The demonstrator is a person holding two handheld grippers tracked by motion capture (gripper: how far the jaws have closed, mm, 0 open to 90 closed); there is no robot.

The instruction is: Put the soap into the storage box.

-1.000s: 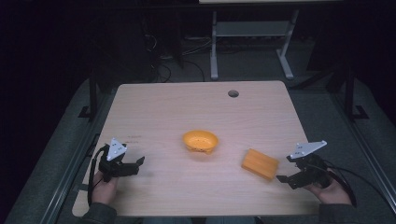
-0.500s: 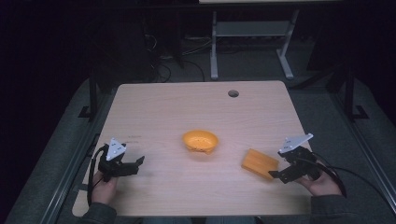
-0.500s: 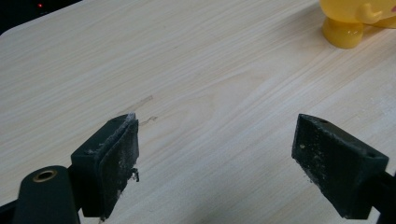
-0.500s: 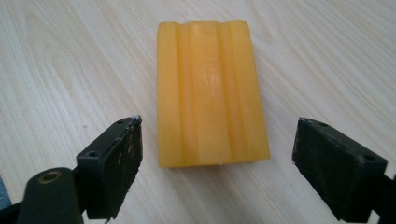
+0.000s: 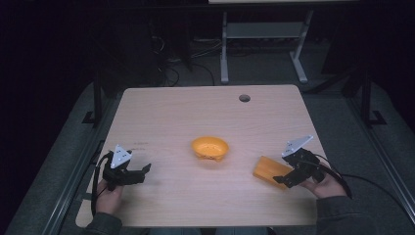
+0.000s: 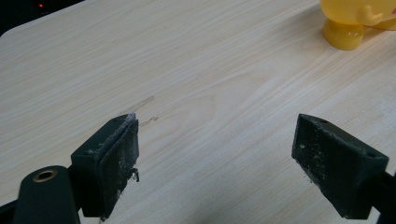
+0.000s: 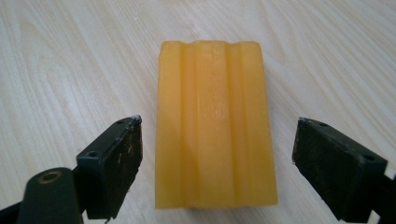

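Leftmost, left gripper (image 5: 139,172) sits low over the near-left part of the tabletop (image 5: 186,117), held in the person's left hand (image 5: 108,192), grey three-cornered plate on top, cable looping beside it. Its jaws stand wide apart with only bare wood between them in the left gripper view (image 6: 215,154); a faint scuff mark on the wood just ahead of the left jaw. Orange bowl (image 5: 210,148) sits upright mid-tabletop, well apart from both grippers; its base and rim edge show at the top right corner of the left gripper view (image 6: 355,21). Right of the bowl, orange block (image 5: 270,171) lies flat on the near-right tabletop, ridged top face up, near the bowl but not touching it. Right gripper (image 5: 282,180) is at the block's right end, held in the right hand (image 5: 327,185), cable trailing off to the right. In the right gripper view (image 7: 217,154) the jaws are spread wide, one on each side of the block (image 7: 215,130), with a gap on both sides, narrower on the left, no contact visible. Round cable hole (image 5: 244,98) at the far edge of the tabletop.
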